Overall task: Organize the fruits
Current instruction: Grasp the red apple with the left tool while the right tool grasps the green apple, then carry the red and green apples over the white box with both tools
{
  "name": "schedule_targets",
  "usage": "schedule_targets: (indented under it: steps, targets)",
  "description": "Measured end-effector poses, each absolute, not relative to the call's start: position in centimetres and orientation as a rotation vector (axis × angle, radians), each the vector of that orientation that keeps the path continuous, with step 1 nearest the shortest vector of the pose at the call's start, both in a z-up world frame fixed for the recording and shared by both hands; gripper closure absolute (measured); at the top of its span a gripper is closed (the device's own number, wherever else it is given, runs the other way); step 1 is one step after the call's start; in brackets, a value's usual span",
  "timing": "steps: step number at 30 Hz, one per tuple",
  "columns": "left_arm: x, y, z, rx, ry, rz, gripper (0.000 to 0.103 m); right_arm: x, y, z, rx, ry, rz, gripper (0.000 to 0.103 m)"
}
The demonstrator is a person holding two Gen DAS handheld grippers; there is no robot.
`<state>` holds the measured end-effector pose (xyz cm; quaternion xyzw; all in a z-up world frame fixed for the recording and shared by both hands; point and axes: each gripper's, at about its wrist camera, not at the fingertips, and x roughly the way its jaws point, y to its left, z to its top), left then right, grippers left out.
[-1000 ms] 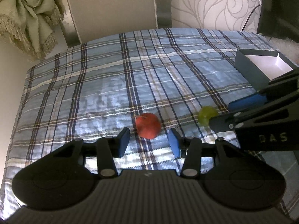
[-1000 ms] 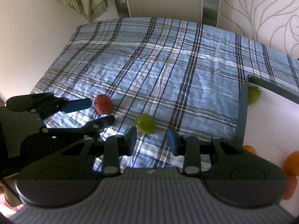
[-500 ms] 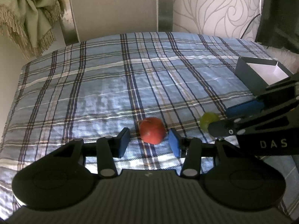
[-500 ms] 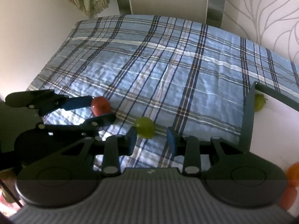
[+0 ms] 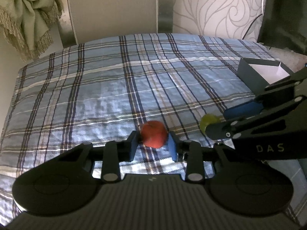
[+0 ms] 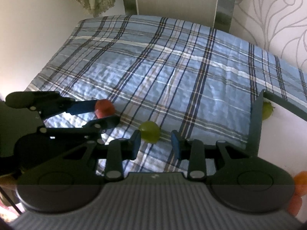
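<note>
A red fruit (image 5: 154,133) lies on the blue plaid cloth (image 5: 115,88). My left gripper (image 5: 152,143) has closed on it, both blue pads touching its sides; it also shows in the right wrist view (image 6: 104,108). A green fruit (image 6: 149,131) lies just right of it, between the tips of my right gripper (image 6: 155,140), which is open with a gap on its right side. In the left wrist view the green fruit (image 5: 208,122) is half hidden by the right gripper. A dark box (image 5: 251,76) with a white inside stands at the right.
In the box (image 6: 256,126) lie another green fruit (image 6: 267,111) and orange fruits (image 6: 300,180) near the right edge. A wall with a hanging green shawl (image 5: 28,15) and a chair back (image 5: 115,9) stand behind the table.
My left gripper moved forward around the red fruit and closed on it. My right gripper moved forward so that the green fruit sits between its open fingertips.
</note>
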<state>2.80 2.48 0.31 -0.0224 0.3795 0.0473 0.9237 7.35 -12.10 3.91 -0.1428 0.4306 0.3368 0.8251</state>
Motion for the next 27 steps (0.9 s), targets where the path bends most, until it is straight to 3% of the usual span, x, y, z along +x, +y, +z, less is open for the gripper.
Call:
schedule_targets:
  steps: [5, 7, 27]
  targets:
    - [2.8, 3.5, 0.3, -0.092, 0.781, 0.099, 0.068, 7.3, -11.3, 3.7, -0.317, 0.907, 0.735, 0.066]
    - [2.7, 3.5, 0.4, -0.088, 0.782, 0.105, 0.069, 7.3, -10.9, 3.4, -0.316, 0.904, 0.77, 0.077]
    - [1.7, -1.8, 3.7, 0.003, 0.72, 0.054, 0.069, 5.2, -19.9, 7.2, -0.054, 0.884, 0.712, 0.077]
